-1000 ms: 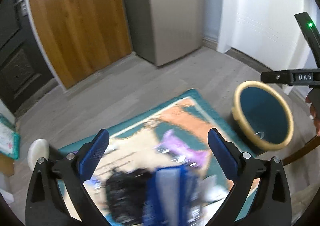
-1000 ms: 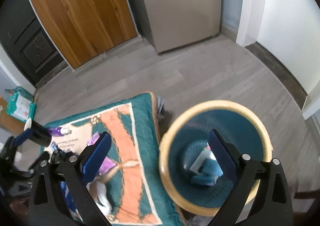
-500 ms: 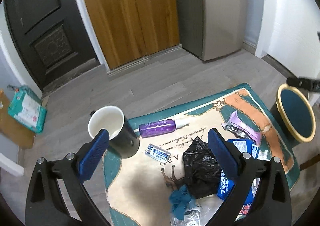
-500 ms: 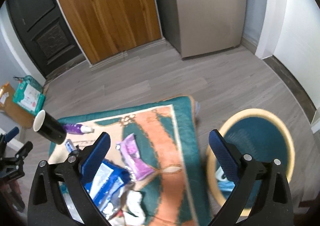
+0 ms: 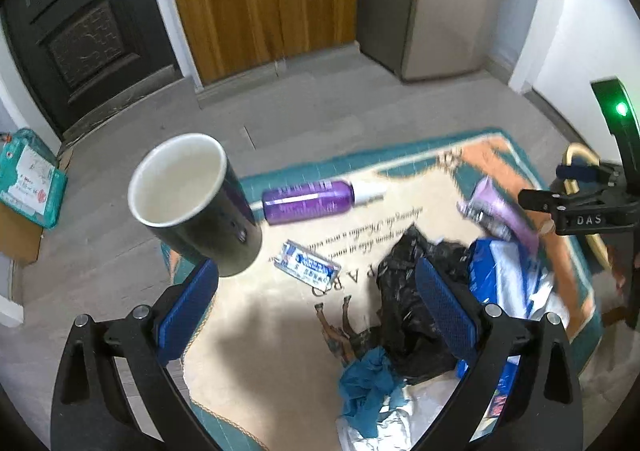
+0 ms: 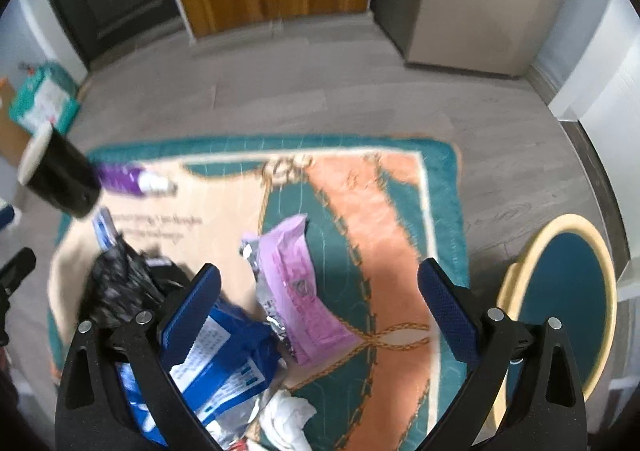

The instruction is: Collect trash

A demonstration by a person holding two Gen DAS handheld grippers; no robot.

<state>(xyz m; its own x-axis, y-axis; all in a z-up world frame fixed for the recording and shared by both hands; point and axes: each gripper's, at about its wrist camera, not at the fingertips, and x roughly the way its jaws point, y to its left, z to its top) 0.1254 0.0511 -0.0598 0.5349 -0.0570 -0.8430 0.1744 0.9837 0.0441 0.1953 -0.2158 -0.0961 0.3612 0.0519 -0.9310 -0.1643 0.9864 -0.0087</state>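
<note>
I see a grey wood floor carrying a teal-bordered rug. On the rug lie a purple bottle, black cup, black bag, pink wrapper, blue packets and white tissue. A teal bin stands on the floor beside it.

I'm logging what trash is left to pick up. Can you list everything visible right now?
paper cup: 1, black, white inside, rug's left edge
bottle: 1, purple, lying beside cup
small packet: 1, blue-white, mid rug
plastic bag: 1, black, crumpled
pink wrapper: 1, mid rug
blue packaging: several, by bag
tissue: 1, white, near edge
blue cloth: 1
bin: 1, teal, cream rim, right of rug
rug: 1, teal-orange
left gripper: open
right gripper: open
</note>
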